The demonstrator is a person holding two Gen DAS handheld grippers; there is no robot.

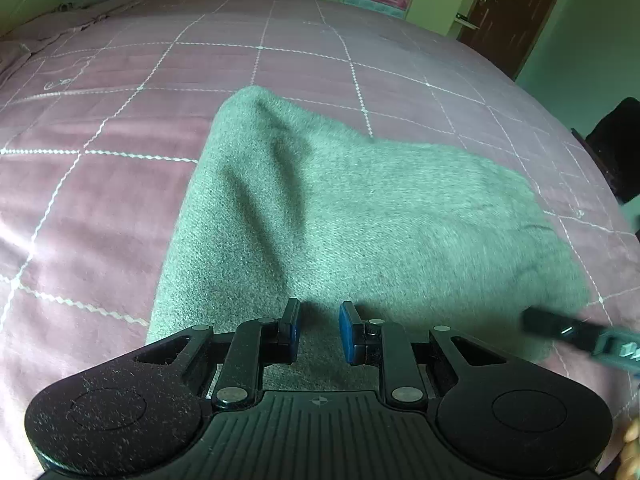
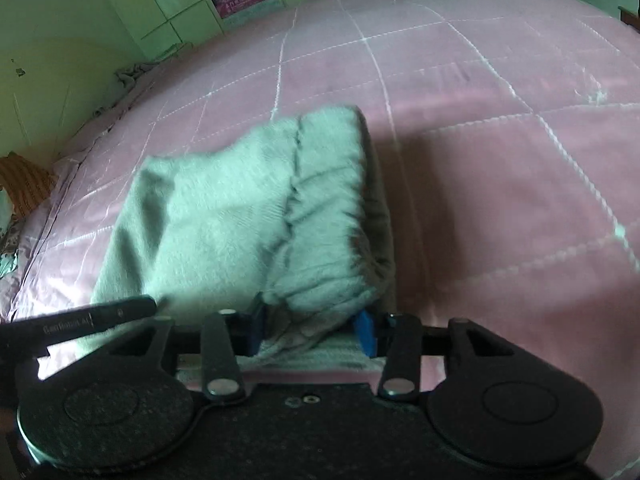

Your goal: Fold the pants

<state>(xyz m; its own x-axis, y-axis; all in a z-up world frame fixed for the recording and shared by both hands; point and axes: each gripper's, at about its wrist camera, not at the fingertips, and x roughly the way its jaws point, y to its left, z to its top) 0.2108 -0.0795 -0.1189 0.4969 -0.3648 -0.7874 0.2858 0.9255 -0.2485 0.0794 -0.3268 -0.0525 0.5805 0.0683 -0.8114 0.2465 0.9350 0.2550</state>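
Basically the pants (image 1: 360, 216) are already a compact grey bundle on the pink quilted bed (image 1: 100, 208), so most of the folding looks done imo. Right wrist view shows a thick ribbed band, prob the waistband, on the bundle's right side w/ layers stacked under it.

Left gripper (image 1: 319, 330): jaws apart w/ a clear gap, nothing b/w the blue pads, hovering over the near edge of the fabric, not pinching it.

Right gripper (image 2: 314, 330): blue pads sit either side of a bunched bit of the pants' near edge; cloth fills the gap, so it reads as clamped on the fabric.

What's left, judging from this: maybe one more fold or just setting the held edge down & smoothing the wrinkles on the left part. Can't tell how many layers are in there
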